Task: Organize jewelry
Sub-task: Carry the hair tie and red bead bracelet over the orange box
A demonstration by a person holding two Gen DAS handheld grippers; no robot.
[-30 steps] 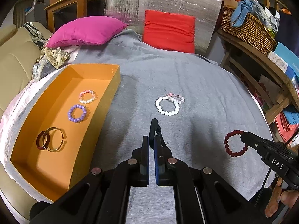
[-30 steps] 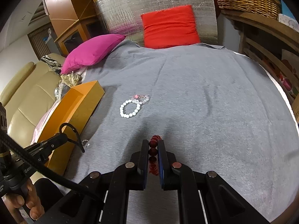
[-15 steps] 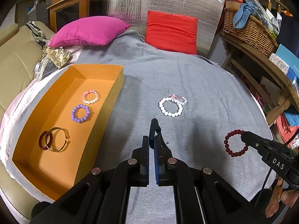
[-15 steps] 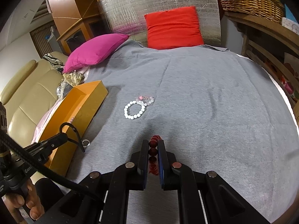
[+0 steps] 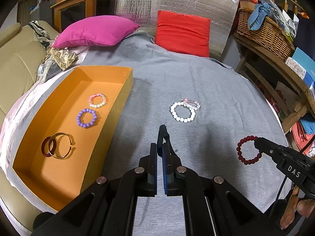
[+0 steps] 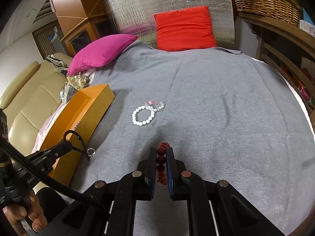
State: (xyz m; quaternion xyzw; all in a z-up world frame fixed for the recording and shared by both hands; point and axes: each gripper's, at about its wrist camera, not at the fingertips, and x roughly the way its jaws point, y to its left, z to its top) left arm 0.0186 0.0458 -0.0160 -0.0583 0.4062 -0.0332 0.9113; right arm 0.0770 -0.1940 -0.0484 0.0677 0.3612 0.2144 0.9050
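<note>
My left gripper (image 5: 159, 147) is shut on a thin black bangle (image 5: 162, 132) and holds it above the grey cloth, right of the orange box (image 5: 110, 125). The bangle also shows in the right wrist view (image 6: 75, 140). The box holds a pink-and-white bead bracelet (image 5: 97, 100), a purple bead bracelet (image 5: 86, 118) and two bangles (image 5: 57, 148). My right gripper (image 6: 161, 153) is shut on a dark red bead bracelet (image 6: 160, 162), which also shows in the left wrist view (image 5: 248, 152). A white bead bracelet (image 5: 183, 112) and a clear pink one (image 5: 192, 103) lie on the cloth ahead.
A small silver ring (image 6: 91, 151) lies on the cloth by the box's near side. A magenta pillow (image 5: 96, 31) and a red pillow (image 5: 183, 33) sit at the back. A wooden shelf with a wicker basket (image 5: 263, 31) stands at right, a beige sofa (image 5: 13, 68) at left.
Both views have drifted slightly; the box and the white bracelet sit a little farther right and lower in frame. Both grippers stay shut on their pieces.
</note>
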